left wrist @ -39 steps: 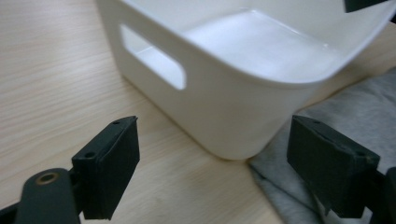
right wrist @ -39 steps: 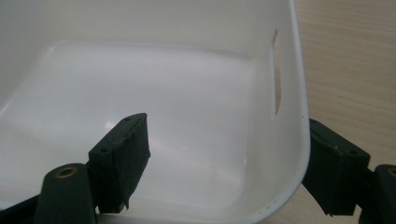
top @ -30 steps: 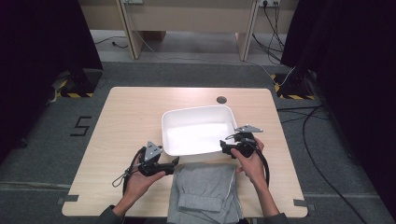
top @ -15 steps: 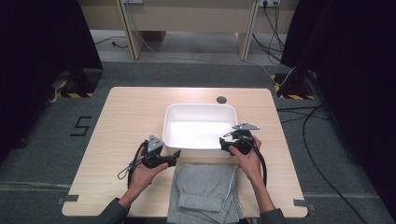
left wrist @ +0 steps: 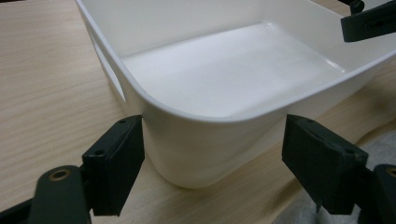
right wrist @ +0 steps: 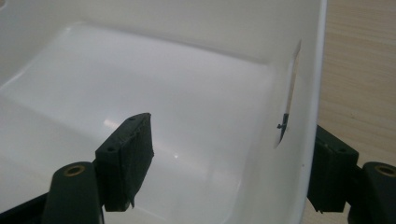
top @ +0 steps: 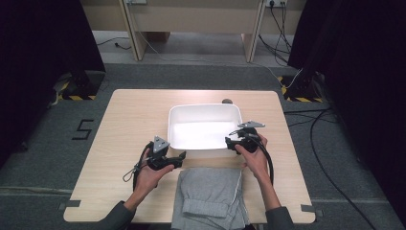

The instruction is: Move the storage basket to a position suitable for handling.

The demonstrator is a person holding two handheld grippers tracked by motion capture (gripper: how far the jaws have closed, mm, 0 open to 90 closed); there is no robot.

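Bin's moved: the white bin (top: 205,128) has slid up-frame in the high view versus a second ago, off the near edge, and now sits mid-table with a strip of bare table (top: 119,120) between it and the grey folded trousers (top: 210,196) at bottom centre. My read: I'm pushing it clear of the garment. My right gripper (top: 234,143) straddles the bin's right end wall near the handle slot (right wrist: 289,93), one jaw inside, one outside, jaws wide apart, not clamping. My left gripper (top: 178,158) is spread too, framing the bin's near-left corner (left wrist: 187,158) without touching it, holding nothing.
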